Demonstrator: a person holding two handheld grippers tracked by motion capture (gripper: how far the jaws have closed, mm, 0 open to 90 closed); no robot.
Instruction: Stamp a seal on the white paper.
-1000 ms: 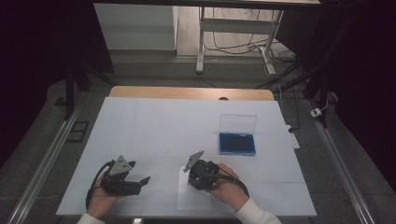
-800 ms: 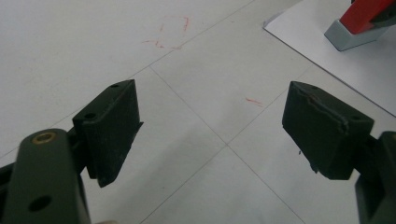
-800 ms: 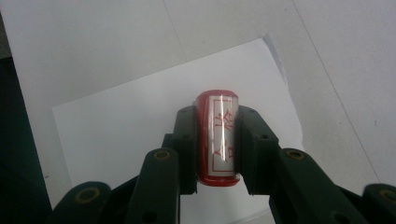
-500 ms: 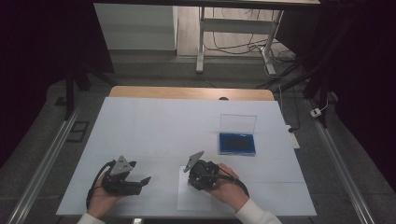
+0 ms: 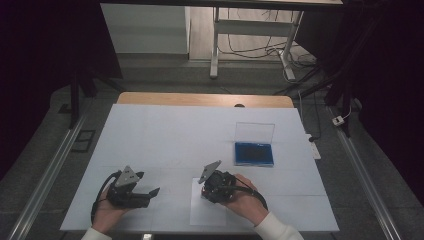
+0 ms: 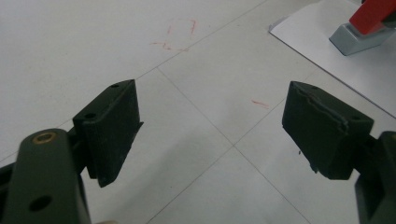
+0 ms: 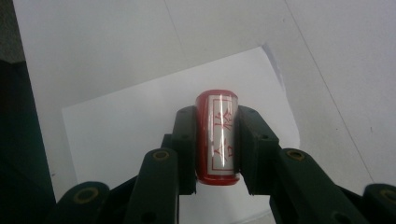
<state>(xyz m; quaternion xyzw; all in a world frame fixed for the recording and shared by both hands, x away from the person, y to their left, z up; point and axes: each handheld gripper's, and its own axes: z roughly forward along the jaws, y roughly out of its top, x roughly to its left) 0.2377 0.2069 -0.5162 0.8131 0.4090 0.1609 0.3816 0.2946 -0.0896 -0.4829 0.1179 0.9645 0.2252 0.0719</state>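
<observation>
Under your right hand, near the front edge of the white counter point(image 5: 165, 130), most of the right gripper point(image 5: 209, 189) is hidden from above by its own grey plate and your fingers, so the high view does not let you make out what it carries. From the right gripper view you can: its jaws are clamped on a red cylindrical stamp with a silvery label bearing red characters point(image 7: 218, 137), held upright over a white sheet of paper point(image 7: 140, 126). The stamp's lower end is cut off behind the jaws, so you cannot tell whether it touches the paper. In the left gripper view, the stamp shows at the top right corner as a red body on a grey base point(image 6: 362, 25), standing on the paper and partly cropped by the frame. Your left gripper point(image 6: 210, 126) has its jaws spread wide with nothing between them, over bare counter with faint red marks. Farther back to the right sits a blue tray with a raised clear lid point(image 5: 254, 152), its contents too dark to read.
</observation>
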